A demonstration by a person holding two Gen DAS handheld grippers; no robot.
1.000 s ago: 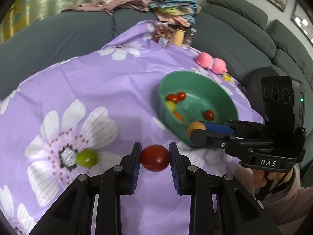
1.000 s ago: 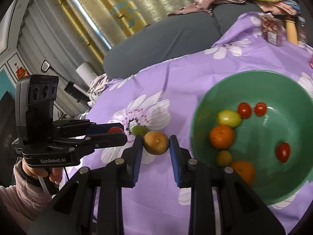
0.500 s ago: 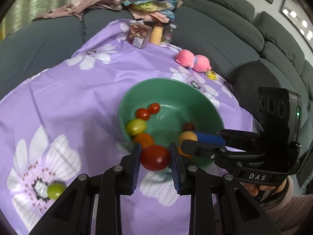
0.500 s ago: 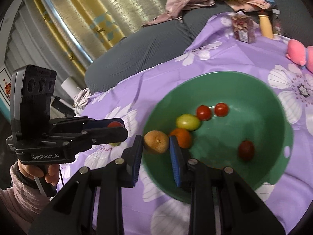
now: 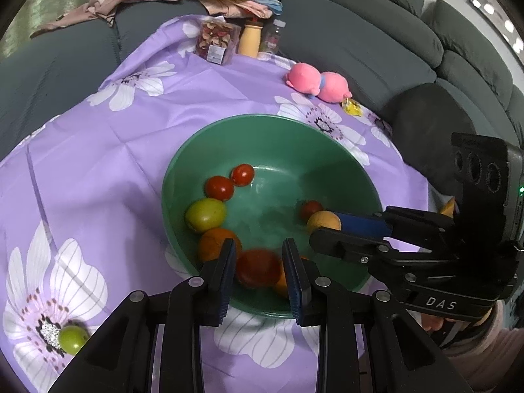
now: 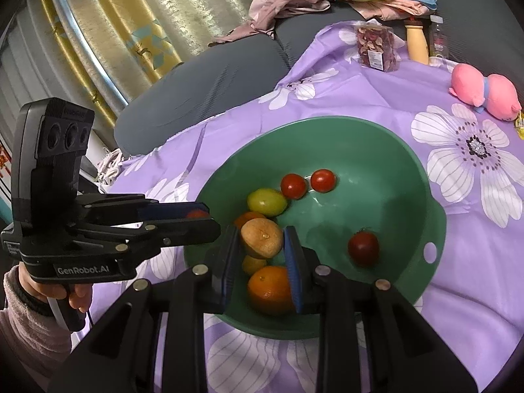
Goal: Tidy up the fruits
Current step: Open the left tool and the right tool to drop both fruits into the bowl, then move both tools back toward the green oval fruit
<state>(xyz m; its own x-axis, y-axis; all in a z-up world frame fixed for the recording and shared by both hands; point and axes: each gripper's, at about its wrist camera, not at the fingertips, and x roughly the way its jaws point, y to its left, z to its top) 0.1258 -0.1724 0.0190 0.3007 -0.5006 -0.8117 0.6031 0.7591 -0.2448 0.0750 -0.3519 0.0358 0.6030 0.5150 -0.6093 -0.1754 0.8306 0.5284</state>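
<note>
Over near rim of round green plastic bowl [image 5: 275,124]: left gripper [image 5: 258,262] now carries clamped round red tomato [image 5: 257,270], previously over purple cloth; right gripper [image 6: 262,245] likewise brought clamped tan-brown round fruit [image 6: 262,238] over bowl; both ready for release; small green fruit [image 5: 72,339] remains outside bowl.

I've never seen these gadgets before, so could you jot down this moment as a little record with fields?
left tongs: shut on a round red tomato, over the bowl
right tongs: shut on a brownish-orange round fruit, over the bowl
green plastic bowl: holds tomatoes and oranges
left out: small green fruit on the purple flowered cloth
</note>
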